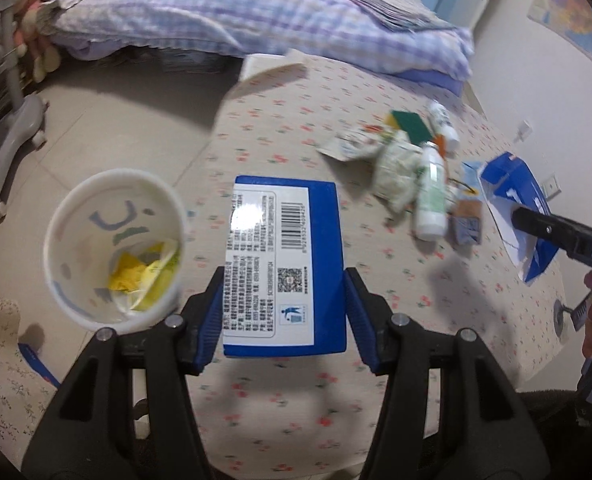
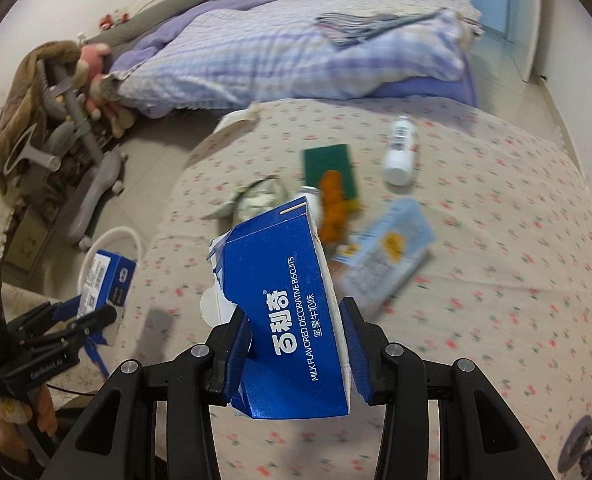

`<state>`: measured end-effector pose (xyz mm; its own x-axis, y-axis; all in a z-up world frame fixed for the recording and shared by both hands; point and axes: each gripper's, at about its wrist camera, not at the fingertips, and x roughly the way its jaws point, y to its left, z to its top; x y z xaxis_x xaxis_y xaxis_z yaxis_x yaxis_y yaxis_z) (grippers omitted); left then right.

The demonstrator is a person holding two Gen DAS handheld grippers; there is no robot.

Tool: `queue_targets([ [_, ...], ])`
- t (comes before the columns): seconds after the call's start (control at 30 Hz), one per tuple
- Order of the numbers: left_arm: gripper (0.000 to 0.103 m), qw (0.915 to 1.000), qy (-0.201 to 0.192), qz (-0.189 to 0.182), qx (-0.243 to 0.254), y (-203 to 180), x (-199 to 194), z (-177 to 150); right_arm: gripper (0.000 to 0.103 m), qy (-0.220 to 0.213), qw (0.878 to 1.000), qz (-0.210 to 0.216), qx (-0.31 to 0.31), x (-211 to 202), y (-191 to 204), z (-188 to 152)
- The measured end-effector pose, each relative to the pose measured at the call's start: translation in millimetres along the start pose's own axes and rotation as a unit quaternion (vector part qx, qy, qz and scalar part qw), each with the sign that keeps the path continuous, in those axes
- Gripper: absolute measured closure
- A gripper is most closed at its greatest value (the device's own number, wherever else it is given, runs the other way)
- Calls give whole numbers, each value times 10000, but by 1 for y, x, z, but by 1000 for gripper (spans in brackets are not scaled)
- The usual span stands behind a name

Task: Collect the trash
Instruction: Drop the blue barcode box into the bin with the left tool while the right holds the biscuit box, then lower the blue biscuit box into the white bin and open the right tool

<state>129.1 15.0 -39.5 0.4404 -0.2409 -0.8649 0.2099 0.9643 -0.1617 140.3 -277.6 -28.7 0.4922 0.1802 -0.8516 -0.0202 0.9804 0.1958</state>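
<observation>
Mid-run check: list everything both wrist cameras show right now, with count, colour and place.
Barcode box: 1, blue and white, held above the table edge.
Biscuit box: 1, blue, torn open, held above the table.
Trash bin: 1, white, on the floor left of the table, yellow wrappers inside.
Bottles: 2, white, lying on the table.
Sponge: 1, green, on the table.
Crumpled wrappers: several, pale, mid-table.
Clear packet: 1, bluish, on the table.
Table: 1, floral cloth.
Bed: 1, purple checked bedding, behind the table.
Left tongs: shut on the barcode box.
Right tongs: shut on the biscuit box.
</observation>
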Motion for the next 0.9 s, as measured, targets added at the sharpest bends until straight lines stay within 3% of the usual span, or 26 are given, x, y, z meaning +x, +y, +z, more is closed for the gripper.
queue_targets([
  [0.27,45,9964,-29,461,-714,79,8,5,58,133,9993,199,-288,27,52,13],
  [0.5,45,9942,-205,724,-769,115,14,10,58,224,9980,330,-481,51,93,21],
  [0.53,42,9936,-211,808,-756,118,16,10,58,230,9978,342,-511,55,99,21],
  [0.63,19,9912,-253,998,-833,129,14,7,58,253,9973,381,-573,63,113,23],
  [0.9,10,9869,-234,1338,-874,149,2,-6,58,336,9953,528,-736,89,155,28],
])
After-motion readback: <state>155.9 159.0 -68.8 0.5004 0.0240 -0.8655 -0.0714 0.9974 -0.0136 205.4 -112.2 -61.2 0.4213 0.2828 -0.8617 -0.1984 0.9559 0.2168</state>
